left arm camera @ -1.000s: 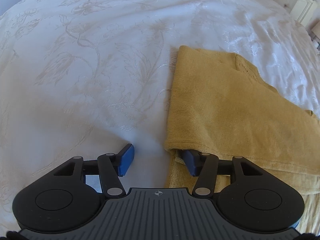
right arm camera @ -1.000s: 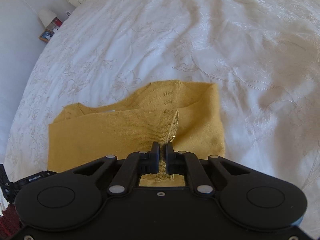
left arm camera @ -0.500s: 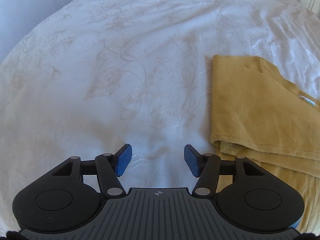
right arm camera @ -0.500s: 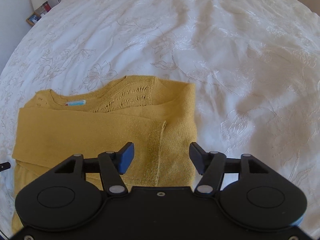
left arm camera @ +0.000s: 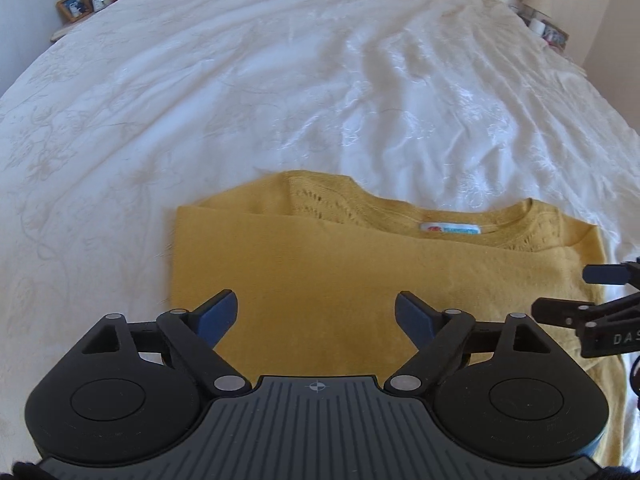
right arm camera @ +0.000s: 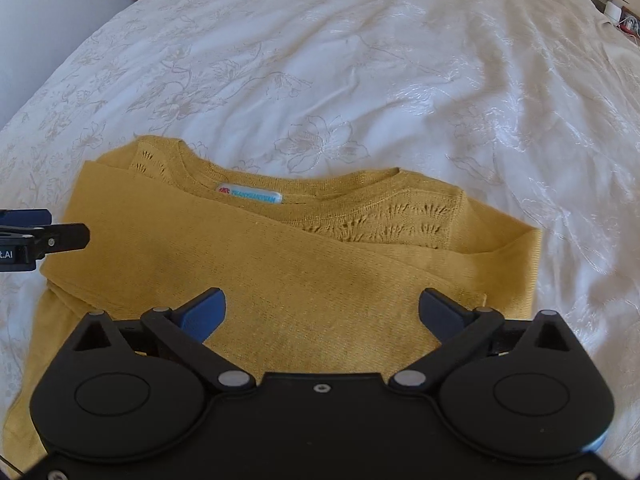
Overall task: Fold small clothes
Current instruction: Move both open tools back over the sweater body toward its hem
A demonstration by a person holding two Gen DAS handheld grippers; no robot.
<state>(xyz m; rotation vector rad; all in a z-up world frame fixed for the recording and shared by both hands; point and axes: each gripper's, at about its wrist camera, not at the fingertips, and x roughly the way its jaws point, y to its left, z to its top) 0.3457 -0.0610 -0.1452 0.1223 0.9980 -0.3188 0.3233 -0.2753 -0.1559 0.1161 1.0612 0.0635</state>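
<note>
White embroidered bedspread (left arm camera: pixel 280 80) carries the yellow knit sweater (left arm camera: pixel 340 280), lying flat with both sleeves folded across. Left hand-held gripper (left arm camera: pixel 316 312) and right hand-held gripper (right arm camera: pixel 322 310) have just been opening, nothing between them. Soft, light, stretchy knit; best pinched at the hem corners.

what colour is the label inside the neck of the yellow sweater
White and light blue, with a small red mark at its left end; the label shows best in the right wrist view.
</note>
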